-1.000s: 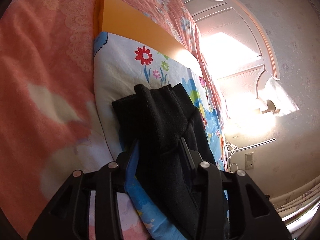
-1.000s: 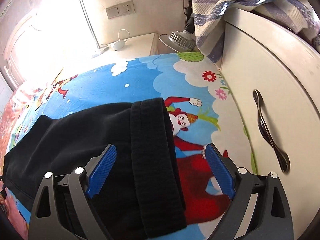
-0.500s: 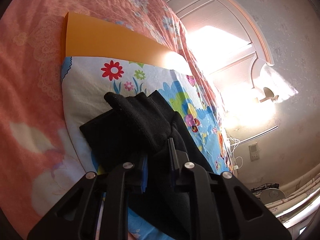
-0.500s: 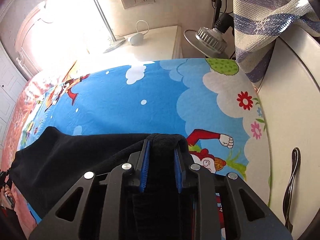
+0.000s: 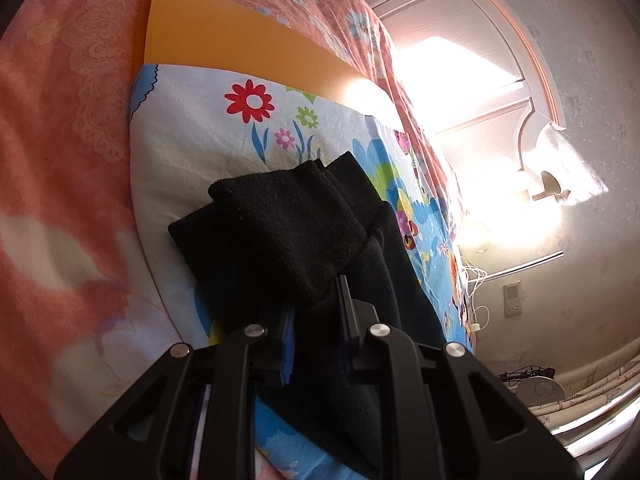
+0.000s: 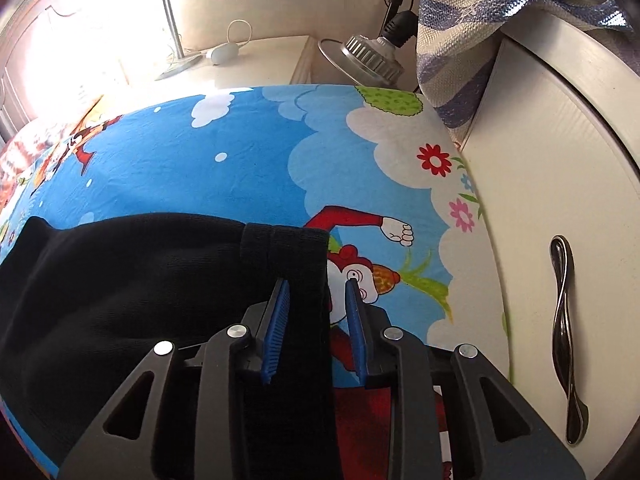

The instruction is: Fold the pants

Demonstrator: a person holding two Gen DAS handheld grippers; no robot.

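Observation:
Black pants lie on a cartoon-print blanket (image 6: 248,152). In the left wrist view the leg cuffs (image 5: 280,220) are stacked on the blanket's white flowered end (image 5: 192,152). My left gripper (image 5: 316,304) is shut on the black fabric just behind the cuffs. In the right wrist view the waistband (image 6: 288,252) runs between the blue pads (image 6: 276,320) of my right gripper (image 6: 314,292). Its jaws stand narrow and shut on the waistband, and a sliver of blanket shows beside the right pad. The rest of the pants (image 6: 120,300) spreads to the left.
An orange sheet (image 5: 240,44) sticks out beyond the blanket on the pink bedspread (image 5: 60,140), with the white headboard (image 5: 472,60) behind. Right of the blanket stands a white cabinet door with a metal handle (image 6: 564,320). Beyond it are a nightstand (image 6: 256,56), a metal lamp head (image 6: 368,56) and a striped cloth (image 6: 500,12).
The right jaws went from wide open around the waistband to shut on it. The left jaws narrowed onto the leg fabric. Both views shifted slightly over the blanket.

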